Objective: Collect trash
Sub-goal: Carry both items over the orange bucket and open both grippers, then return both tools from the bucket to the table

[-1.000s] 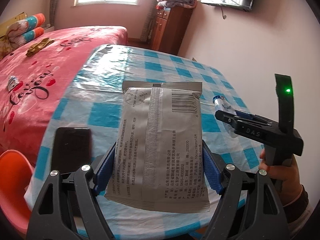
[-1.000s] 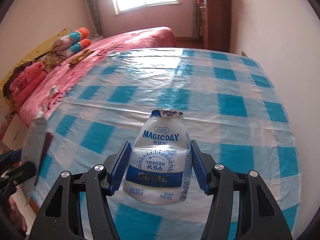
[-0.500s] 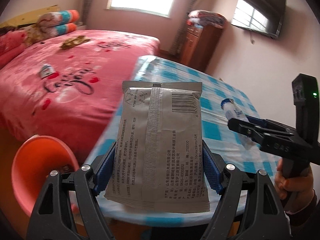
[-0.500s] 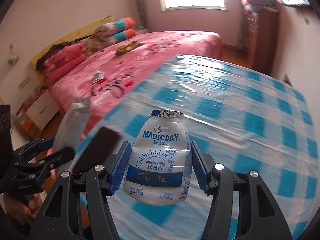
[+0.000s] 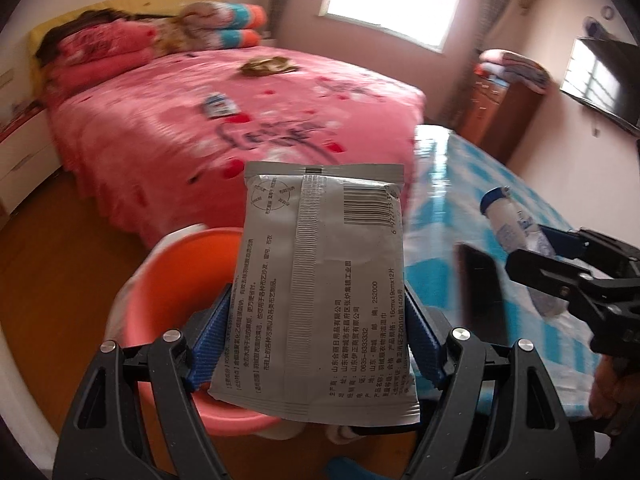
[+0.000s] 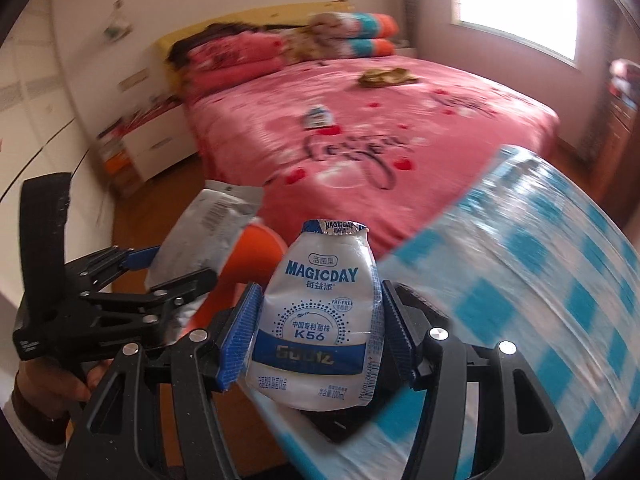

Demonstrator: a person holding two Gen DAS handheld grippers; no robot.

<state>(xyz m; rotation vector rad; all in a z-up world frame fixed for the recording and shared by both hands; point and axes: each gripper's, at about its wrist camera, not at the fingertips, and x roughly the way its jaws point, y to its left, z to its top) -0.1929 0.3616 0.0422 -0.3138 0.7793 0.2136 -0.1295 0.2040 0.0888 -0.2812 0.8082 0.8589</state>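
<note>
Here, left gripper (image 5: 320, 344) clamped on a grey sachet (image 5: 320, 280), blue pads (image 5: 208, 344) pressing both long edges, jaws held apart only by the packet's width; sachet upright, printed back and barcode toward the camera. Behind and below it, an orange bin (image 5: 176, 280) on the wooden floor (image 5: 60, 280), its rim partly hidden by the sachet. Right gripper (image 6: 316, 336) clamped likewise on a squashed white-and-blue drink bottle (image 6: 320, 320) marked MAGICDAY, foil top uppermost, jaws tight against its sides. In the right wrist view, the bottle held out past the near edge of the desk (image 6: 540, 280), with its blue-checked cover blurred; the other gripper and its sachet visible to the left, over the orange bin, a hand (image 6: 48, 384) on the handle. A dark phone (image 5: 478, 292) flat near the desk's edge. Beyond, a pink bed (image 5: 240, 120) with folded quilts (image 5: 224, 28) at the head, small litter (image 5: 218, 105) on the cover.
</note>
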